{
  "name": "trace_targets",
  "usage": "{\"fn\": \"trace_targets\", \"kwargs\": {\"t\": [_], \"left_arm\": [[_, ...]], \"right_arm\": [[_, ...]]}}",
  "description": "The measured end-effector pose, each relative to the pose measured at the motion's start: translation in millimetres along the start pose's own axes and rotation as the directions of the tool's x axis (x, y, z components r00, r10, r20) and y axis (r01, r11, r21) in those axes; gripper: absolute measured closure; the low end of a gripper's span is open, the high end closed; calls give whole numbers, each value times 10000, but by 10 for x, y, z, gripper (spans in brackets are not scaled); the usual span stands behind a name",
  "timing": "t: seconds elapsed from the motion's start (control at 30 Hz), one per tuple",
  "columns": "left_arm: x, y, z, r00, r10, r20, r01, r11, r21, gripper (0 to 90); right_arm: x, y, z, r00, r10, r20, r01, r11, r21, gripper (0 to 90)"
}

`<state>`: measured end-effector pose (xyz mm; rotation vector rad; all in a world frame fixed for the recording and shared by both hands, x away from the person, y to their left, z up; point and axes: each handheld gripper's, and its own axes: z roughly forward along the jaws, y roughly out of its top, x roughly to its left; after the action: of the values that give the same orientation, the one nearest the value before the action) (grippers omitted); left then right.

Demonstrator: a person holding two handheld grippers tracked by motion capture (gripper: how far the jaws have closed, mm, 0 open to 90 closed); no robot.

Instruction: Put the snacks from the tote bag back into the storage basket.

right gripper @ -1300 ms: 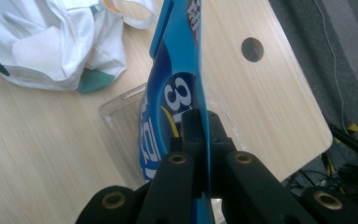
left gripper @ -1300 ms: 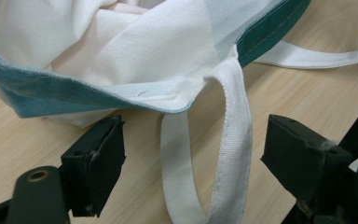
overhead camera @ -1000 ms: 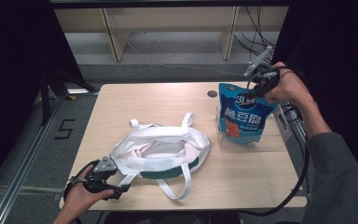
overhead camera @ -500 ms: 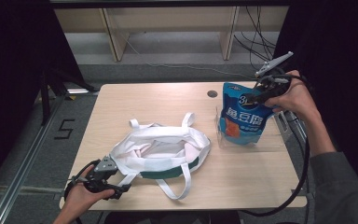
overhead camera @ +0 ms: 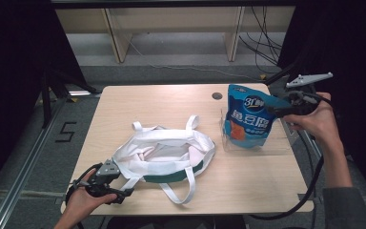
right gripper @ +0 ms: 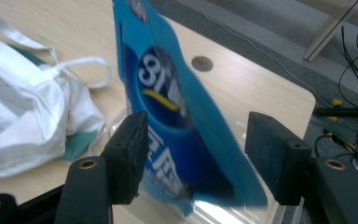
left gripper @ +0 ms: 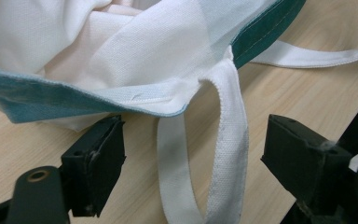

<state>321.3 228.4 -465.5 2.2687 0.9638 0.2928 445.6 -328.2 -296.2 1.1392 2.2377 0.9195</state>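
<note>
- Right tongs [overhead camera: 277,110] had shifted off the top of the glossy blue snack pouch [overhead camera: 246,120], now spread around its side, ready to grip.
- Left tongs [left gripper: 193,154] stayed spread around the white canvas tote bag's strap [left gripper: 228,154].

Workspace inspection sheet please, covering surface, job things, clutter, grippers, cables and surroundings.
Surface: wooden table with a round hole near its far edge.
Job's things: blue snack pouch upright in a clear tray; white tote bag with green band lying flat, handles spread.
Clutter: nothing seen.
Grippers: left gripper open around a bag handle; right gripper open around the pouch.
Cables: black cable trails from the right gripper; more on the floor.
Surroundings: shelf legs, dark curtains.
</note>
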Motion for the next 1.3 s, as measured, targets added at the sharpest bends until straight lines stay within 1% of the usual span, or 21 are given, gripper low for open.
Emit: {"fn": "trace_targets", "kwargs": {"t": [0.1,0.13,0.27,0.3,0.33,0.43,0.53,0.57,0.6,0.63,0.67,0.73,0.8,0.83,0.93,0.97,1.07,1.17,1.2,1.23,1.3], "left_arm": [[6,-1,-5,9999,116,12,-116,9999,21,200],[7,0,-5,9999,107,16,-107,9999,22,200],[9,-1,-7,9999,113,13,-113,9999,22,200],[11,-1,-5,9999,118,9,-118,9999,28,200],[10,-1,-5,10000,82,8,-82,10000,12,200],[13,-3,-4,9999,86,-54,-86,10000,33,200],[10,-1,-8,9999,122,32,-123,9999,19,200],[10,-1,-8,9999,128,-29,-128,9999,23,200],[10,-1,-8,9999,146,-15,-146,9999,33,200],[9,-1,-6,9999,157,-4,-157,9999,39,200],[1,-5,0,10000,-7,22,6,10000,39,200],[0,-6,1,10000,21,34,-21,10000,45,200],[1,-5,3,10000,30,45,-30,10000,49,200],[1,-6,2,10000,36,51,-37,10000,41,200],[0,-4,2,9999,56,138,-57,10000,81,200],[-2,-4,5,9999,63,93,-64,9999,78,200],[0,1,-5,9995,284,158,-287,9994,183,200],[-1,1,-1,9995,278,155,-281,9994,191,200],[0,1,-2,9995,288,158,-291,9994,206,200],[1,1,-2,9995,292,155,-295,9993,212,200],[2,0,-2,9994,301,167,-304,9993,206,200]], "right_arm": [[-6,-120,-42,9998,34,191,-35,10000,69,397],[1,-157,-56,9993,338,132,-340,9994,111,398],[-12,-313,-45,9987,415,304,-420,9990,161,395],[-1,-347,-40,9973,658,323,-665,9976,199,392],[-13,-388,-27,9981,481,397,-489,9986,183,388],[3,-494,-2,9954,913,288,-918,9956,168,405],[-6,-581,33,9963,844,153,-851,9952,491,486],[-7,-608,47,9953,945,197,-952,9948,354,561],[0,-618,36,9926,1216,43,-1217,9910,555,634],[-8,-645,57,9953,972,25,-972,9941,480,661],[4,-662,70,9944,1049,-159,-1038,9930,564,763],[0,-684,101,9944,1008,-313,-992,9940,467,825],[-17,-703,142,9974,575,-431,-546,9964,642,873],[8,-704,163,9953,870,-426,-846,9949,550,887],[17,-706,254,9974,635,-330,-624,9974,349,900],[16,-694,269,9971,658,-394,-638,9968,486,900],[2,-694,356,9984,493,-290,-484,9984,286,900],[-15,-692,393,9989,431,-188,-425,9986,310,900],[-12,-686,391,9980,602,-211,-592,9972,453,900],[-28,-695,409,9993,361,-68,-358,9987,353,900],[-45,-697,425,9994,348,14,-348,9987,371,900]]}}
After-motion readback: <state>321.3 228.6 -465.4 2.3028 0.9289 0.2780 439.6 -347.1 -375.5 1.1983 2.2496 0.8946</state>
